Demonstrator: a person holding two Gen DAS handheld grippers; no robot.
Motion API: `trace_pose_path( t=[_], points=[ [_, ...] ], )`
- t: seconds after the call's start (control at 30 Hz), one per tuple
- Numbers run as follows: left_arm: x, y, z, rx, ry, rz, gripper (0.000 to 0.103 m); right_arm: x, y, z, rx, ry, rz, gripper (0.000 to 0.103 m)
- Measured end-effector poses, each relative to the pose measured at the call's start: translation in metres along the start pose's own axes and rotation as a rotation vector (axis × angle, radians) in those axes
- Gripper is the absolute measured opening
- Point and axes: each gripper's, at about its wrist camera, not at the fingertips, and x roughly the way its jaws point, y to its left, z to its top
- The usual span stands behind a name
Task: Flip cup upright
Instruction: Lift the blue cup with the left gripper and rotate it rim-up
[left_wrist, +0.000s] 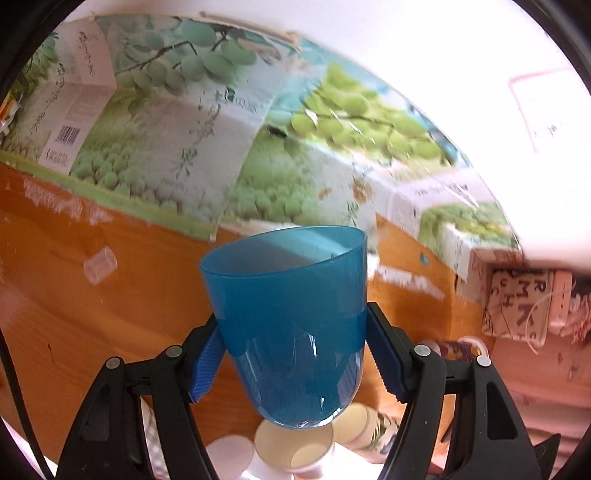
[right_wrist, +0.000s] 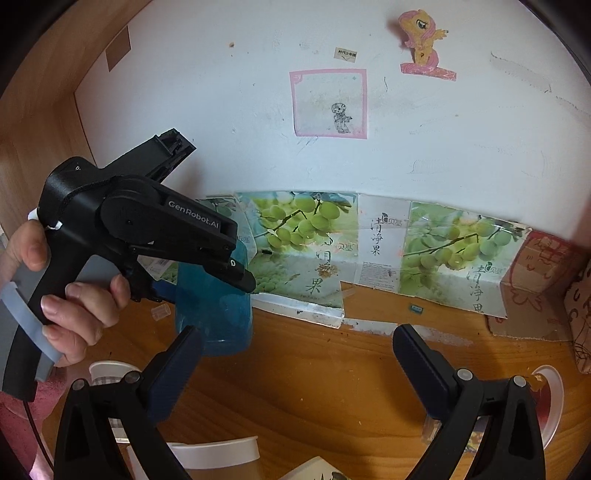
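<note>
The left gripper (left_wrist: 295, 354) is clamped on the translucent blue plastic cup (left_wrist: 291, 325), mouth up, held above the orange wooden desk (left_wrist: 110, 314). The right gripper (right_wrist: 295, 365) hangs wide and empty. The smooth tapered walls could slip, dropping it onto the paper cups (left_wrist: 295, 450) below.

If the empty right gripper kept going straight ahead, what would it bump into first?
Probably the grape-printed cardboard against the wall. Nothing sits between the open right gripper and it, only bare wooden desk; depth is uncertain.
</note>
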Motion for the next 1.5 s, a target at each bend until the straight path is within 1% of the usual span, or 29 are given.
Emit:
trace_pose_path(
  t=[0.33,0.5,0.63,0.9,1.07,1.3,1.5],
  points=[
    [-0.016,-0.019,-0.063,0.096,0.03,0.039,0.074,-0.058,0.003,-0.022,0.005,0.009,-0.024,0.103],
    [-0.029,-0.027,-0.095,0.14,0.026,0.059,0.074,-0.091,0.007,-0.035,0.007,0.0,-0.038,0.103],
    [-0.044,-0.034,-0.122,0.183,-0.004,0.072,0.074,-0.116,0.008,-0.047,0.016,-0.013,-0.039,0.103],
    [-0.078,-0.038,-0.171,0.234,-0.072,0.091,0.074,-0.167,0.006,-0.074,0.039,-0.041,-0.039,0.103],
    [-0.091,-0.038,-0.203,0.263,-0.087,0.114,0.074,-0.193,0.011,-0.096,0.042,-0.049,-0.042,0.103],
    [-0.095,-0.033,-0.251,0.292,-0.076,0.143,0.074,-0.221,0.021,-0.128,0.048,-0.043,-0.029,0.103],
    [-0.081,-0.022,-0.287,0.284,-0.022,0.162,0.074,-0.235,0.026,-0.156,0.063,-0.008,-0.01,0.103]
  ],
)
